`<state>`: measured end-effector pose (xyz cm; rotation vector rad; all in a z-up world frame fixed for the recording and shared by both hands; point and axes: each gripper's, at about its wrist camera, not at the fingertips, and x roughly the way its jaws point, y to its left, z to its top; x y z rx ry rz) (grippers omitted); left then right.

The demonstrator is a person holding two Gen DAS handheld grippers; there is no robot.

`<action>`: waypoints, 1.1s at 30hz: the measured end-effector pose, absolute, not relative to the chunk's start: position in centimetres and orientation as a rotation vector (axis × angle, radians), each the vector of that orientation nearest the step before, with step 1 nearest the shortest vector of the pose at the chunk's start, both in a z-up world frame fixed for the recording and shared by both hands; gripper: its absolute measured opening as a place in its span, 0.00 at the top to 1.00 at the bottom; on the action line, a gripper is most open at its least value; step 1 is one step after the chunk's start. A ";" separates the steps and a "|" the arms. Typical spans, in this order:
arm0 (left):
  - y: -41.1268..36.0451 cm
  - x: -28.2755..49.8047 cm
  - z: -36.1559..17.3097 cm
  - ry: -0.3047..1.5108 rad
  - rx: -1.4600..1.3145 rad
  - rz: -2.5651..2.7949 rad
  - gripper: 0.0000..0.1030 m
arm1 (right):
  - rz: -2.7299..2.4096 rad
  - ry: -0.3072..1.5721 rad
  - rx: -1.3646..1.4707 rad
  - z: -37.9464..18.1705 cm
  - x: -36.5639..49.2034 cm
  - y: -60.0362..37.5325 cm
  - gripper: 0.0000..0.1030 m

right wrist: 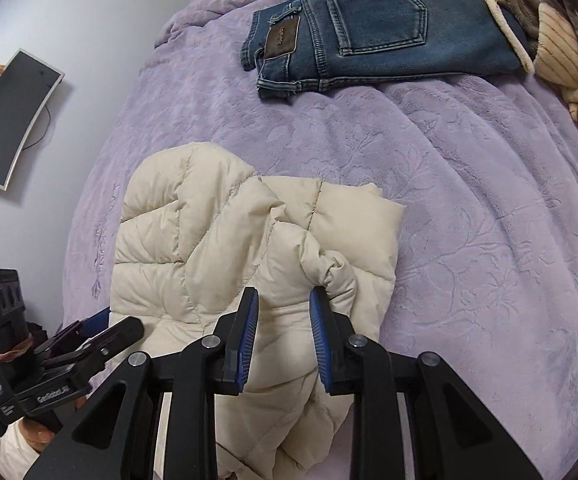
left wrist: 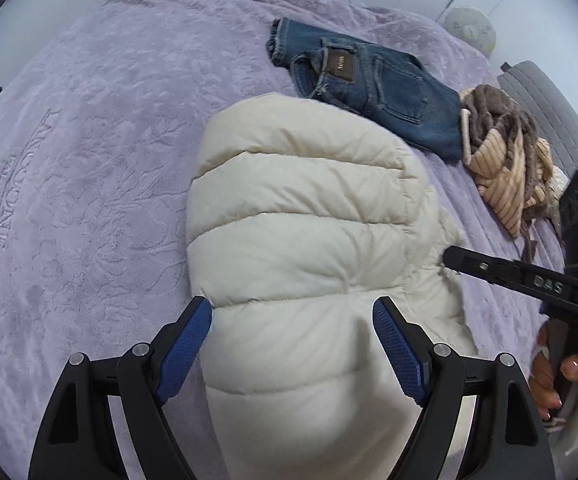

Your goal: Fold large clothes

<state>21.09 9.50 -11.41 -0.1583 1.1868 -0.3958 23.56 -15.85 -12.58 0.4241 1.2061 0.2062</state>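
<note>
One cream puffer jacket (left wrist: 301, 216) lies bunched in the middle of the bed (left wrist: 89, 168), which is covered with a lilac embossed blanket. Its quilted panels bulge in fat horizontal rolls, and one gathered cuff curls up on its right side. At about one o'clock from it sit folded blue jeans (left wrist: 373, 84), and beyond them, toward two o'clock, a heap of brown and striped clothes (left wrist: 505, 152).

The left hand-held gripper (left wrist: 292, 344) hovers tilted steeply down over the near end of the jacket, jaws spread wide and released, blue pads clear of the fabric. The right hand-held gripper (right wrist: 283, 336) also points steeply down, its jaws narrowed; jacket fabric shows between the pads, but I cannot tell whether they pinch it. A hand (left wrist: 561, 380) grasps its handle.
</note>
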 end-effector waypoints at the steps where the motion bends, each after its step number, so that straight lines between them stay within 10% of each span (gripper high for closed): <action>1: 9.1 20.4 -10.7 1.176 -0.155 -0.435 0.19 | 0.206 1.205 0.420 -12.5 23.6 -16.0 0.72; 33: -3.0 11.5 -14.5 1.162 0.242 -0.630 0.19 | 0.140 1.314 0.500 -18.9 24.0 -19.8 0.67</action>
